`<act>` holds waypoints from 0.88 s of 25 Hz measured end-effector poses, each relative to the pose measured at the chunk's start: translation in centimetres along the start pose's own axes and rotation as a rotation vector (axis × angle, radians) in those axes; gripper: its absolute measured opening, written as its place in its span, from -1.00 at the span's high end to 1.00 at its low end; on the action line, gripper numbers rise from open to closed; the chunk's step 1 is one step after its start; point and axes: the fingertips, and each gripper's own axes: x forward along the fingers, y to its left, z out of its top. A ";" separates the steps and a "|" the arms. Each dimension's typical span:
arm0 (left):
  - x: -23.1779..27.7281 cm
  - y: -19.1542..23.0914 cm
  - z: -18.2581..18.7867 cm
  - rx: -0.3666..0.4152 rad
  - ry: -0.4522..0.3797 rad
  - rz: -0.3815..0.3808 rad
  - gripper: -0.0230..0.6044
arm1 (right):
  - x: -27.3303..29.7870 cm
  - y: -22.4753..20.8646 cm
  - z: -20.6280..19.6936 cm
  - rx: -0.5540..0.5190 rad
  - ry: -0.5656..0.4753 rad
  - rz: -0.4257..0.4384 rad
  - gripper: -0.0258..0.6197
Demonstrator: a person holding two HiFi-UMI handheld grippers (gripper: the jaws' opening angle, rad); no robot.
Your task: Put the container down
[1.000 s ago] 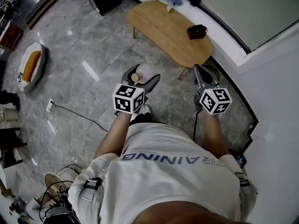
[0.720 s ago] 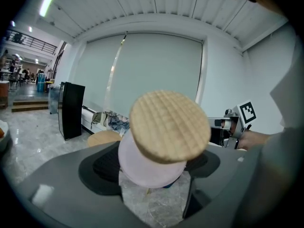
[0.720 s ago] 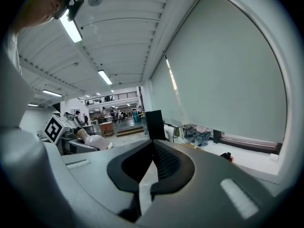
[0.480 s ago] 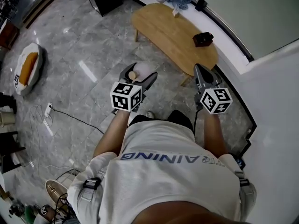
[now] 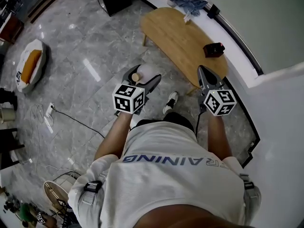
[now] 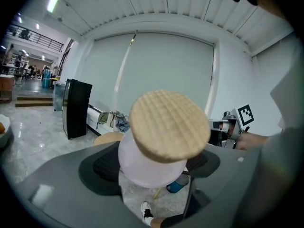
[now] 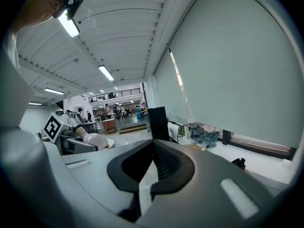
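Jaws of left gripper (image 5: 144,76) clasp the cork-lidded container (image 6: 142,167); those of right gripper (image 7: 151,167) meet.

Head view steeply down from above, gripper views close, near level, all sharing wooden table (image 5: 183,37)

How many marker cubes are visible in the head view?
2. One marker cube rides on the left gripper, which grips the white container; the other rides on the right gripper. None appears hidden.
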 end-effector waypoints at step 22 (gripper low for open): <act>24.6 4.8 10.7 0.006 0.063 0.011 -0.33 | 16.4 -21.8 5.4 0.094 0.043 -0.007 0.87</act>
